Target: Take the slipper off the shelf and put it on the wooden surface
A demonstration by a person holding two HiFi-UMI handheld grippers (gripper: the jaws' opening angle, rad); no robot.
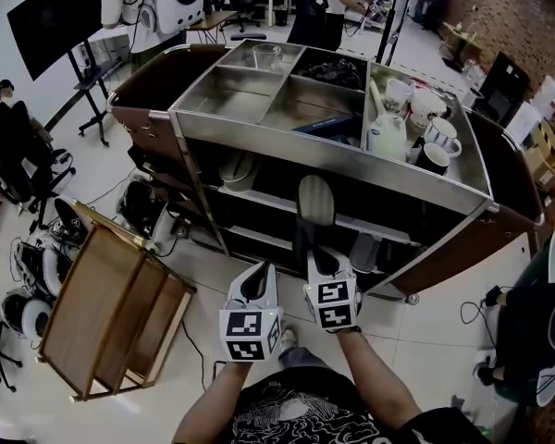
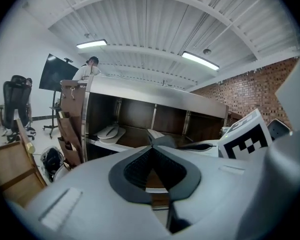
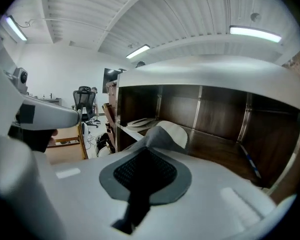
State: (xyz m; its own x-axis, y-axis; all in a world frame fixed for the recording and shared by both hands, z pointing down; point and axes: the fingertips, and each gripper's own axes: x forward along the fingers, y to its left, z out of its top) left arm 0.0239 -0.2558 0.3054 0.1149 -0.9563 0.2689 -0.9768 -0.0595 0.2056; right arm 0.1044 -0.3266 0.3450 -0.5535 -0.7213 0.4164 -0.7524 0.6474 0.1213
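A pale slipper (image 1: pixel 315 200) stands up out of my right gripper (image 1: pixel 317 253), which is shut on its heel end just in front of the cart's middle shelf (image 1: pixel 259 200). In the right gripper view the slipper (image 3: pixel 174 132) pokes out past the closed jaws. My left gripper (image 1: pixel 258 271) hangs beside it on the left, its fingertips meeting with nothing between them; from its own view (image 2: pixel 152 144) it faces the shelf. The wooden surface (image 1: pixel 102 303), a low slatted trolley, stands on the floor at the lower left.
More pale slippers (image 2: pixel 109 132) lie at the shelf's left end. The steel cart (image 1: pixel 333 151) carries cups and a jug (image 1: pixel 387 135) in its top trays. Office chairs, bags and cables crowd the floor at the left. A person stands behind the cart.
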